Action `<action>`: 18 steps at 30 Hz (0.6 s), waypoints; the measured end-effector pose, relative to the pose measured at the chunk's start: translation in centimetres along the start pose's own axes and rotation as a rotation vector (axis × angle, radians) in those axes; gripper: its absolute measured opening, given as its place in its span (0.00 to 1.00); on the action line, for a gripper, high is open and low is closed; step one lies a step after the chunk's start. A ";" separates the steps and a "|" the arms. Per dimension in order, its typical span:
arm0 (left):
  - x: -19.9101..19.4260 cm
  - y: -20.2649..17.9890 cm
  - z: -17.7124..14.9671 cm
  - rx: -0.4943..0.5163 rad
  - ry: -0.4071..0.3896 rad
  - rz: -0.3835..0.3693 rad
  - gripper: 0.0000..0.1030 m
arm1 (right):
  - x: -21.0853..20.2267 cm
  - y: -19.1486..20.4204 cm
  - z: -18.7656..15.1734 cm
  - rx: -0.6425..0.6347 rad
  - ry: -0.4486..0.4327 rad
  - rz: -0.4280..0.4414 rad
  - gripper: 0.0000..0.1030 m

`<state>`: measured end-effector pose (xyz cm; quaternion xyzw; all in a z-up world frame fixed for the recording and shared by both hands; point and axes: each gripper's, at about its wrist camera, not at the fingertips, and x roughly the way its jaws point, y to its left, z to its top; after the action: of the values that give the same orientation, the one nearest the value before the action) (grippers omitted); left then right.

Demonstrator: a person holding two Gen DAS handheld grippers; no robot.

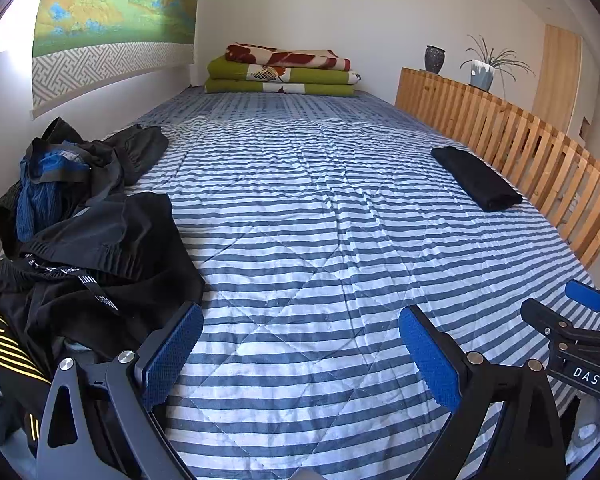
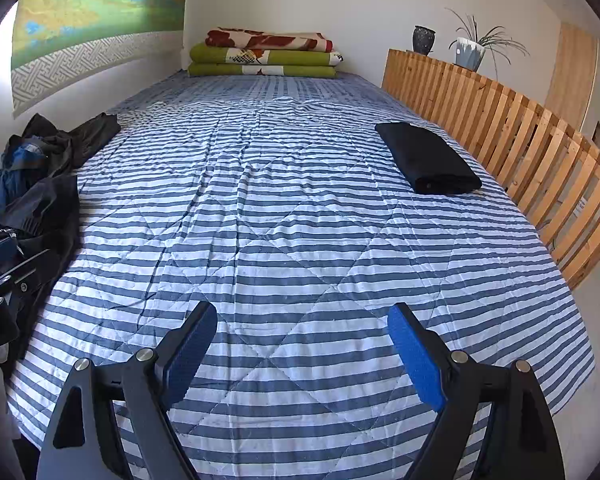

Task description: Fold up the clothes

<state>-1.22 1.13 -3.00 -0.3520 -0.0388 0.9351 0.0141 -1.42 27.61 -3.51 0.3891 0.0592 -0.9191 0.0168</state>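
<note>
Clothes pile (image 1: 80, 240) – dark, crumpled, unfolded, one black folded garment (image 1: 476, 178) apart, both grippers' fingers (image 1: 172, 354) wide, empty.

A bed covered by a blue-and-white striped quilt (image 2: 292, 216) stretches ahead of the tool, its middle bare. Lying on it to the tool's left is a heap of unfolded dark clothes (image 1: 84, 232), black with some blue and yellow-striped fabric; ahead and to the right, just beside the wooden slatted rail, lies one folded black garment (image 2: 428, 160). At the far end, straight ahead against the wall, sits a stack of folded green and red blankets (image 2: 266, 54).
</note>
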 end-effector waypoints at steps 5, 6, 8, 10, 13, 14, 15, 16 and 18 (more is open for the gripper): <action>-0.7 0.0 -0.4 0.002 -0.005 0.050 0.97 | -1.1 -0.5 0.4 0.009 -0.023 -0.005 0.82; -1.1 -0.1 -0.3 -0.002 0.001 0.051 0.97 | -1.5 -0.6 0.4 0.011 -0.033 -0.004 0.82; -2.2 -0.3 -0.2 -0.003 -0.013 0.045 0.97 | -2.2 -0.6 0.4 0.010 -0.044 -0.001 0.82; -3.9 -0.6 0.2 0.006 -0.050 0.065 0.97 | -2.8 -0.7 0.2 0.011 -0.049 0.004 0.82; -5.8 -0.8 0.5 0.006 -0.076 0.090 0.97 | -3.6 -0.8 -0.1 0.007 -0.056 0.015 0.82; -6.1 -0.8 0.5 0.003 -0.074 0.095 0.97 | -3.9 -0.9 -0.1 0.007 -0.061 0.017 0.82; -6.4 -0.8 0.6 0.001 -0.070 0.099 0.97 | -4.4 -1.0 0.0 0.007 -0.069 0.018 0.82; -6.6 -0.8 0.5 0.001 -0.067 0.104 0.97 | -4.9 -1.2 0.0 0.008 -0.076 0.019 0.82; -6.9 -0.8 0.6 0.005 -0.054 0.110 0.97 | -5.7 -1.4 0.2 0.012 -0.088 0.023 0.82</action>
<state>3.62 1.56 2.04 -0.3283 -0.0173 0.9437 -0.0374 2.31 28.90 0.80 0.3492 0.0485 -0.9354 0.0278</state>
